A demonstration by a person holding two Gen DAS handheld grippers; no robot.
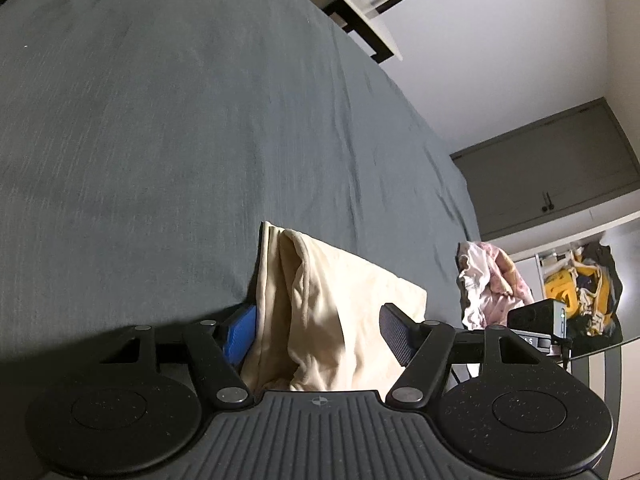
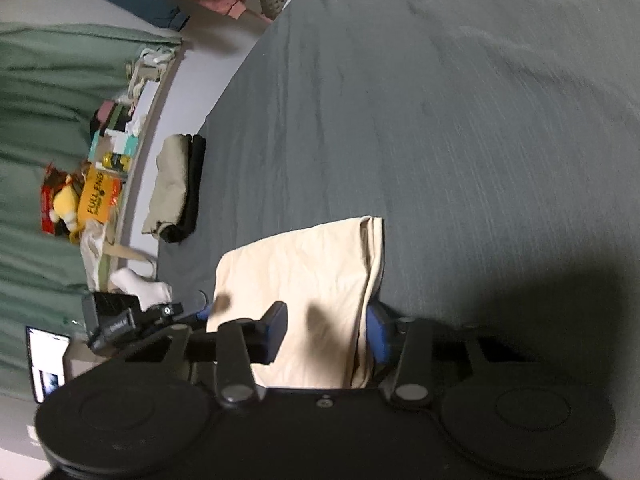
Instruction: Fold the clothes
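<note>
A folded cream garment (image 1: 320, 280) lies on the grey bed sheet (image 1: 160, 120), near its edge. My left gripper (image 1: 316, 332) straddles the garment's near end, open wide, with its blue-padded finger (image 1: 240, 332) tucked against the cloth's left side. In the right wrist view the same cream garment (image 2: 304, 260) runs between the fingers of my right gripper (image 2: 328, 334). That gripper is open too, one finger (image 2: 276, 332) lying over the cloth and the other (image 2: 378, 336) beside its folded right edge. The cloth is not pinched in either view.
A crumpled pink and white pile of clothes (image 1: 490, 288) sits at the bed's edge. A folded beige and black stack (image 2: 176, 188) lies at the other edge, with a white sock (image 2: 140, 286) near it. Green curtains (image 2: 40, 120), cluttered boxes (image 2: 100, 192) and a lit screen (image 2: 46, 356) line that side.
</note>
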